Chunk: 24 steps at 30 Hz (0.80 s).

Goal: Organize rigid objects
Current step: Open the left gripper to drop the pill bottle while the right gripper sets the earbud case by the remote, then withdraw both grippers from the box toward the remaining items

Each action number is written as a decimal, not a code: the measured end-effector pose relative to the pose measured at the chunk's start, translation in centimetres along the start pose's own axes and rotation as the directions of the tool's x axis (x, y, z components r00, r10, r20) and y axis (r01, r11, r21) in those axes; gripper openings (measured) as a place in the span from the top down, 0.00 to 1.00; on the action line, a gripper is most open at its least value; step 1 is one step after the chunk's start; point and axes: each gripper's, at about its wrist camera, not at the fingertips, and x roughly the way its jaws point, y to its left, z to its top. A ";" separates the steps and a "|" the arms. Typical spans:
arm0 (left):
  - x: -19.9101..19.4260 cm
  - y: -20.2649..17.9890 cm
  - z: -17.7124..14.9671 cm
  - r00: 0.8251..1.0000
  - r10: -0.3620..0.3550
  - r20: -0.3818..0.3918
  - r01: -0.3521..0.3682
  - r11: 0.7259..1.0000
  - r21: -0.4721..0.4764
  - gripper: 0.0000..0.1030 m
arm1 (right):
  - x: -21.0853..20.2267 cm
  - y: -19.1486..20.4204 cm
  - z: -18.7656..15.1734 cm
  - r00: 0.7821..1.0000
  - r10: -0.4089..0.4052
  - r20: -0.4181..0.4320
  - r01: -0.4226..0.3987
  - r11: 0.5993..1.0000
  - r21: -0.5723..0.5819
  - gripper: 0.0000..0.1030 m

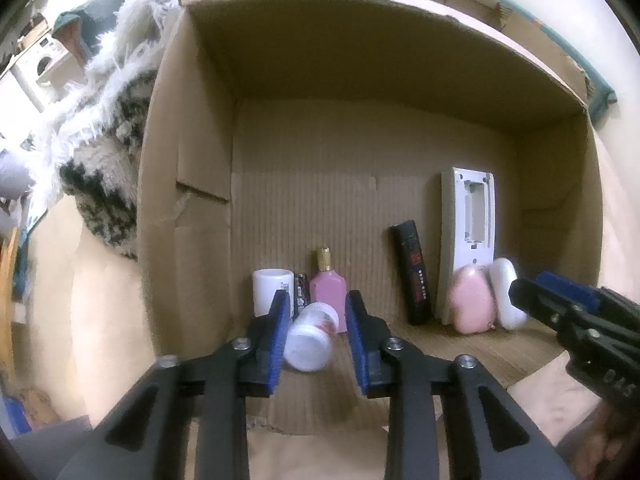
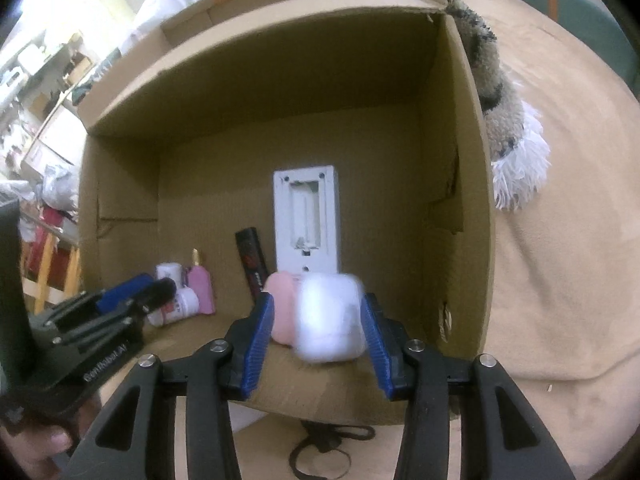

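Left wrist: pink bottle (image 1: 327, 294), battery (image 1: 300, 295) behind white jar (image 1: 310, 338).

1. This looks like a lived-in home, probably a bedroom or sitting room used for sorting small belongings.
2. A large open brown cardboard box (image 1: 192, 208) lies on a soft beige fabric surface (image 2: 560, 260), like a bedspread or sofa cover.
3. Beside the box lies a shaggy white and dark patterned knitted garment or throw (image 1: 108, 128), which suggests household textiles.
4. In the blurred background of the right wrist view stand cluttered pale shelves holding mixed household items (image 2: 48, 92).
5. The left wrist view shows pale furniture or an appliance with a round front (image 1: 42, 66), too blurred to identify.
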 end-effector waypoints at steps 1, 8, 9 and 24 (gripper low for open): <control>-0.2 -0.1 0.1 1.000 0.002 0.006 -0.002 1.000 0.002 0.59 | -0.1 0.0 0.0 1.000 0.005 0.004 -0.005 1.000 0.004 0.39; -1.5 -0.1 0.3 0.999 0.000 0.044 -0.001 1.000 0.009 0.39 | -1.0 -0.4 0.4 0.998 0.043 0.035 -0.045 0.998 0.033 0.26; -1.6 -0.1 0.3 0.999 -0.001 0.045 0.000 1.000 0.006 0.39 | -1.0 -0.4 0.5 0.998 0.048 0.036 -0.050 0.998 0.036 0.26; -4.4 1.6 0.0 0.997 0.008 0.078 -0.006 1.000 -0.021 0.39 | -2.3 -0.5 0.2 0.995 0.065 0.070 -0.068 0.997 0.040 0.25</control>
